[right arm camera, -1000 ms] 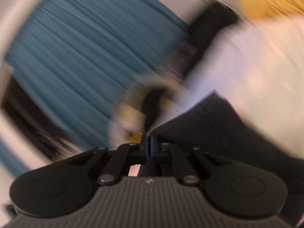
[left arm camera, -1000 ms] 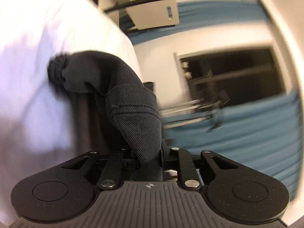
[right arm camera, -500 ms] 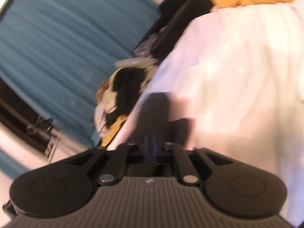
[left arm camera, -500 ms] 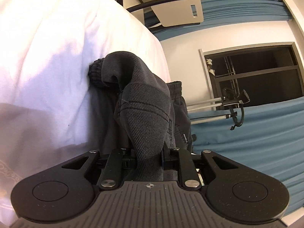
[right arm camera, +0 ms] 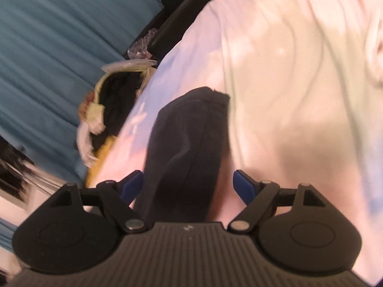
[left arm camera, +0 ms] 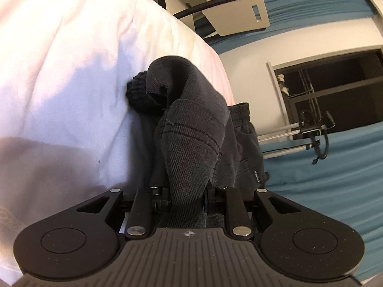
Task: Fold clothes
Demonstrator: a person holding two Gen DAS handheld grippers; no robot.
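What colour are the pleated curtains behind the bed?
Teal blue. The pleated curtains show sharpest in the left wrist view, past the white bedsheet.

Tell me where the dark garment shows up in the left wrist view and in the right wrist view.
Left wrist: dark garment at center, bunched, running into the left tool.
Right wrist: dark garment at lower center, between the right tool's spread fingers.
Shared landmark: white bedding.

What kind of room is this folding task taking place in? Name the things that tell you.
Most likely a bedroom. A dark garment lies on a bed with a white sheet, blue curtains hang along the wall, and a heap of clothes sits beside the bed.
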